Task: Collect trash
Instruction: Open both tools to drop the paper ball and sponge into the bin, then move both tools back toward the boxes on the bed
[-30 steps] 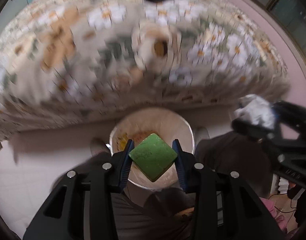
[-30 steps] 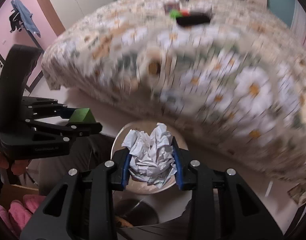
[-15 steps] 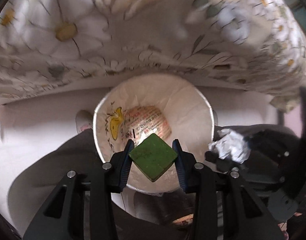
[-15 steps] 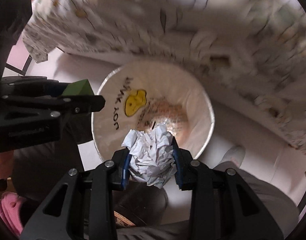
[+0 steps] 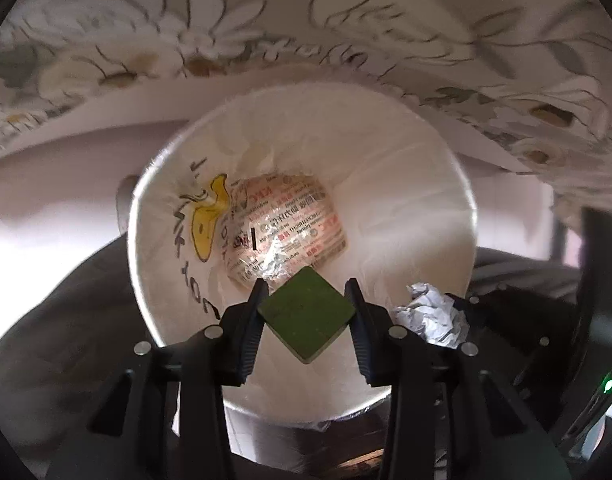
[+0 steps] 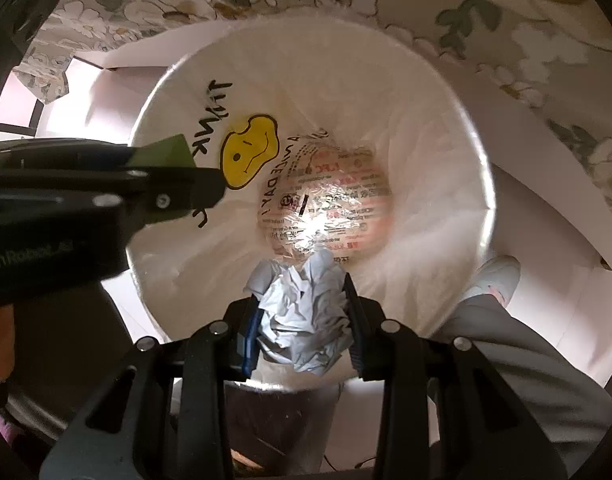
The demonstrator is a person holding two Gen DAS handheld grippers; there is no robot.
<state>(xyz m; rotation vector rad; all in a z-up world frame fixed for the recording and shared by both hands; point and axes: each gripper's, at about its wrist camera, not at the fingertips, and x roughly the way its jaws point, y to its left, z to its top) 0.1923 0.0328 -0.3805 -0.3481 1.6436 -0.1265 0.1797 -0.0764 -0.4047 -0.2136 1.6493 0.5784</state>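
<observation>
My left gripper [image 5: 306, 312] is shut on a flat green square block [image 5: 306, 314], held over the mouth of a round bin with a white liner [image 5: 406, 184]. My right gripper [image 6: 303, 316] is shut on a crumpled white paper ball [image 6: 303, 316], also over the bin [image 6: 426, 128]. The liner has a yellow smiley face [image 6: 249, 158] and black lettering. A foil wrapper with printed text [image 5: 289, 220] lies at the bin's bottom. The paper ball shows at the right in the left wrist view [image 5: 430, 314]; the green block shows at the left in the right wrist view [image 6: 165, 152].
A daisy-patterned bedspread [image 5: 346, 20] hangs just above and behind the bin. The floor is pale pink [image 6: 546, 248]. The person's grey-trousered legs [image 6: 526, 360] and a shoe [image 6: 494, 276] flank the bin.
Both grippers have come down from bed height to close above the bin's mouth, which now fills both views. Each still holds its item.
</observation>
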